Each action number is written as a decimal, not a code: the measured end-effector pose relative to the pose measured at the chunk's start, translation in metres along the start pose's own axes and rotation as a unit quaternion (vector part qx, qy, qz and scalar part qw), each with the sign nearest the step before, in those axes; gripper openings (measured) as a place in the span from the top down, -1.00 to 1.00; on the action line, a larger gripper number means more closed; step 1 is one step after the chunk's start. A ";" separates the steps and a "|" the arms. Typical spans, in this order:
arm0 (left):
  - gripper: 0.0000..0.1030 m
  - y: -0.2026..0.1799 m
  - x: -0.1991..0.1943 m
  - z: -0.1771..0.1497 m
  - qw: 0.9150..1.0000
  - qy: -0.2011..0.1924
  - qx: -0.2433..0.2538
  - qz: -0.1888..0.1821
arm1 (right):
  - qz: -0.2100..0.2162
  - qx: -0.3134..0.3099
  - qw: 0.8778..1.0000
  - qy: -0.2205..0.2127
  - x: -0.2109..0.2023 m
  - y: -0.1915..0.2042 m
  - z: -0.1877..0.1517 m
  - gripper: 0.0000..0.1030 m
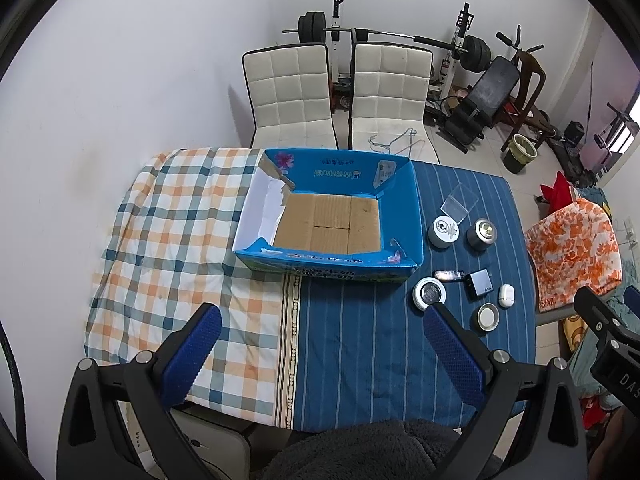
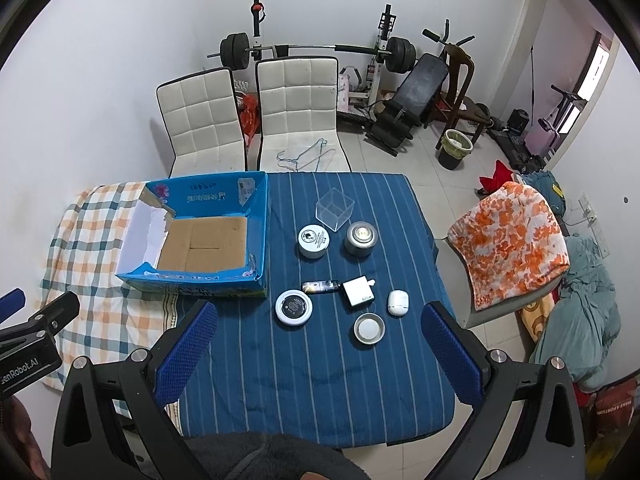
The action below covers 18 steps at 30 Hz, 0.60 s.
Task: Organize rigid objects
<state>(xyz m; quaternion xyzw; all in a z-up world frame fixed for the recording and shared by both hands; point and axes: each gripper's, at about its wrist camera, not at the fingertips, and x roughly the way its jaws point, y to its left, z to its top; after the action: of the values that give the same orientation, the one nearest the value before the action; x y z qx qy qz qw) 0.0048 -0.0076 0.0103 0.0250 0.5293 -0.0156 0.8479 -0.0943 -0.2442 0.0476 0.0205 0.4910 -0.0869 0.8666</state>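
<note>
An open blue cardboard box (image 1: 412,216) (image 2: 262,216) with nothing in it sits on the cloth-covered table. To its right on the blue striped cloth lie several small items: a clear plastic cube (image 2: 335,208), a white round tin (image 2: 313,241), a silver tin (image 2: 361,237), a white-rimmed black disc (image 2: 294,306), a small dark bottle (image 2: 322,287), a square charger (image 2: 358,293), a white earbud case (image 2: 398,302) and a metal lid (image 2: 369,328). My left gripper (image 1: 320,356) is open and empty, high above the table's near edge. My right gripper (image 2: 320,354) is open and empty above the near items.
Checked cloth (image 1: 168,248) covers the table's left part. Two white chairs (image 1: 332,92) stand behind the table. Weight bench and barbell (image 2: 404,92) stand at the back wall. A chair with an orange patterned cloth (image 2: 508,236) stands at the right.
</note>
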 end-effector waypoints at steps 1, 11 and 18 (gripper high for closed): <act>-1.00 0.000 0.000 0.001 1.000 -0.001 -0.001 0.001 | 0.001 0.000 1.000 0.000 0.000 0.000 0.000 -1.00; -1.00 0.000 -0.003 0.004 1.000 -0.009 -0.003 0.003 | 0.003 0.002 1.000 -0.002 -0.002 -0.001 -0.001 -1.00; -1.00 0.000 -0.003 0.005 1.000 -0.009 -0.003 0.004 | 0.003 0.003 1.000 -0.003 -0.004 -0.003 -0.004 -1.00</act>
<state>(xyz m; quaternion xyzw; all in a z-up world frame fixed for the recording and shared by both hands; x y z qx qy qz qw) 0.0078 -0.0079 0.0150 0.0243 0.5217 -0.0107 0.8527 -0.1000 -0.2460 0.0488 0.0239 0.4883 -0.0857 0.8681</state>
